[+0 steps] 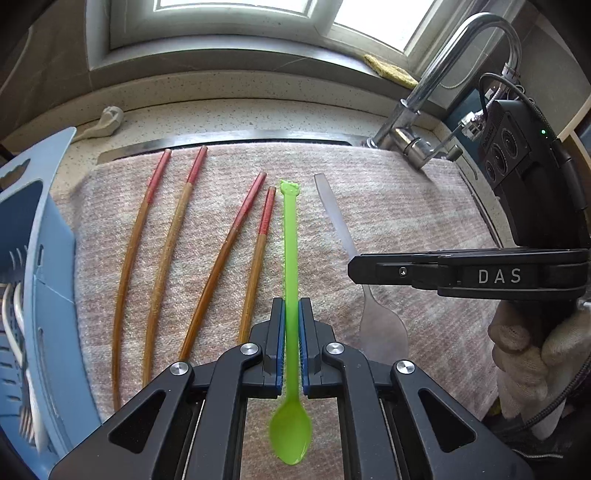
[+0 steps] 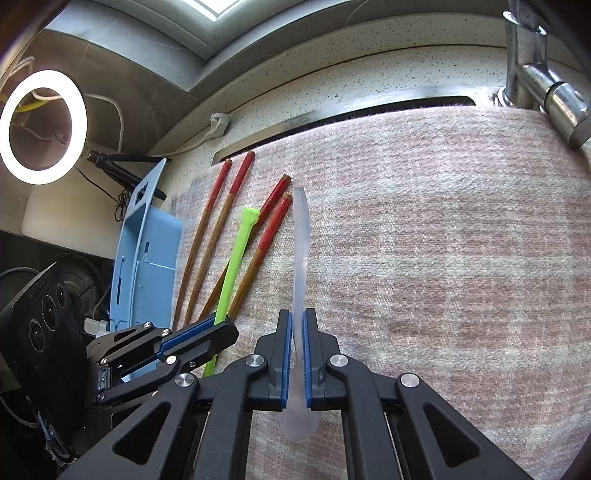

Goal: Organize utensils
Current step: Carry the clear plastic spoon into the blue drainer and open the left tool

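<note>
- Left gripper pinches the green plastic spoon by its thin handle, bowl end toward the camera; the spoon appears slightly raised over the pink towel.
- Right gripper is pressed onto the translucent spoon at the neck, just above its bowl, with the handle running forward.
- To do this step well, I judge each spoon should be lifted level and carried leftward to the blue utensil caddy, which already holds forks; both handles are slim and smooth, so the spoons could pivot between the pads if swung fast.
- Since the two grippers sit near each other, moving one at a time would likely avoid a clash.
- Four red-tipped wooden chopsticks lie on the towel between the caddy and the green spoon, so a low pass could drag them.
- Around them, the towel covers the speckled stone surface beside a chrome faucet; a window stands behind, a yellow sponge rests on its sill, and a ring light glows far left.
</note>
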Tool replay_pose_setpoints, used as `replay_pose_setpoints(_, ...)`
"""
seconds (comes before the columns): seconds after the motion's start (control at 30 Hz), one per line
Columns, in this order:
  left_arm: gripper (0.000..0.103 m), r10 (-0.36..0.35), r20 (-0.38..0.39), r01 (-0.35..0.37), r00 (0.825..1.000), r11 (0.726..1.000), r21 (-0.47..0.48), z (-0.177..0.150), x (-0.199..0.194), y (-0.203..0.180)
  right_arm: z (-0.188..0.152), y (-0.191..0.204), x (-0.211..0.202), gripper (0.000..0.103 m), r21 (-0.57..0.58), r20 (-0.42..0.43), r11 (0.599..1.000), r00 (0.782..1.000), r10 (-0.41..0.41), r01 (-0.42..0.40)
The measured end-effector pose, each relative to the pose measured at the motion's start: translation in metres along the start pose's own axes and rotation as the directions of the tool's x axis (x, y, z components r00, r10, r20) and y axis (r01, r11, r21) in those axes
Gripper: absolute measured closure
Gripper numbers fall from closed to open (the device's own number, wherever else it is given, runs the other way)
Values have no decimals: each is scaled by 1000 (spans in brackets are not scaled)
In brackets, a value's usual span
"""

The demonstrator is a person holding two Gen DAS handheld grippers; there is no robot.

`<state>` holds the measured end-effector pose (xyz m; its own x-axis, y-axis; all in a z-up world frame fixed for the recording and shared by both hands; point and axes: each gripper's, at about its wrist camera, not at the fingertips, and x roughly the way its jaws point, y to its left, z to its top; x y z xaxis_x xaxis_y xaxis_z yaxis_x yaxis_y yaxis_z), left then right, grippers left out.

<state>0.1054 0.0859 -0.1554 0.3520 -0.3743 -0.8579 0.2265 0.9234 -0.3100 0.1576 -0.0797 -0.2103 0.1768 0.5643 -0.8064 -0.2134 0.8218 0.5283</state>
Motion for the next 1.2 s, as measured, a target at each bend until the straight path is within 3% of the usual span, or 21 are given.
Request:
replay_pose_setpoints(0.3,97,-2,108,6,994,999,-32,-3,-60,22,10,35,-30,98,-48,57,997,996,68,-66)
replay_pose_setpoints(0.6,98,109,203,-83,973,988,-134,-19,-118,74,16,102,-21,98,-139,46,979,987,154,-146)
replay_pose_setpoints(0.87,98,212,197,-159,957,954,-255,-51,-141,131,11,158,16,98,-163,-17,963,977,213,-212)
replay_pose_setpoints(1.2,98,235,154,-172,960,925,-339,-85,-137,170,-4,210,78,98,-192,-118,957,973,198,-218)
